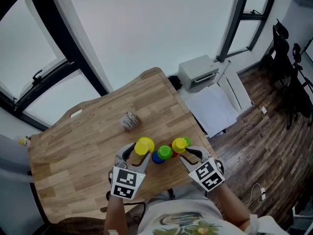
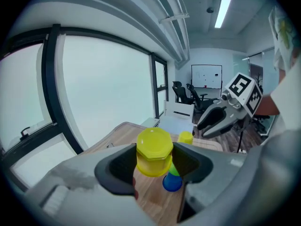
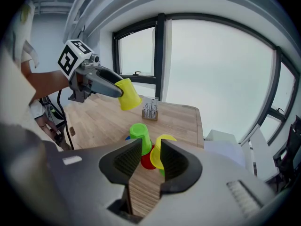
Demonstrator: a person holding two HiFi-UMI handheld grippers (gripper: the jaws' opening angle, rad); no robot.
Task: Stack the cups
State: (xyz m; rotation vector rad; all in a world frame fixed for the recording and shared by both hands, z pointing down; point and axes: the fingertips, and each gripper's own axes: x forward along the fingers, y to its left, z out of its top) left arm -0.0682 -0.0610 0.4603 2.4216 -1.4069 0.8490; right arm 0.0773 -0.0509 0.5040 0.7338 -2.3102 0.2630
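Note:
My left gripper (image 1: 138, 156) is shut on an upside-down yellow cup (image 1: 144, 146), held clear above the wooden table (image 1: 83, 146); its jaws press the cup's sides (image 2: 154, 150). Below and to the right lie a blue cup (image 2: 172, 182) and a green cup (image 1: 165, 152). My right gripper (image 1: 188, 154) holds a second, smaller yellow cup (image 1: 179, 144), tilted, its rim (image 3: 162, 147) between the narrow jaws. Just beyond them are the upturned green cup (image 3: 138, 135) and a red cup (image 3: 148, 160). The left gripper (image 3: 113, 89) with its yellow cup (image 3: 128, 94) hangs up left in the right gripper view.
A small grey block of upright pieces (image 1: 129, 120) stands mid-table, beyond the cups. The table's right edge (image 1: 193, 119) drops to a floor with a white box-like machine (image 1: 198, 72) and paper sheets (image 1: 215, 106). Office chairs (image 1: 288, 67) stand far right.

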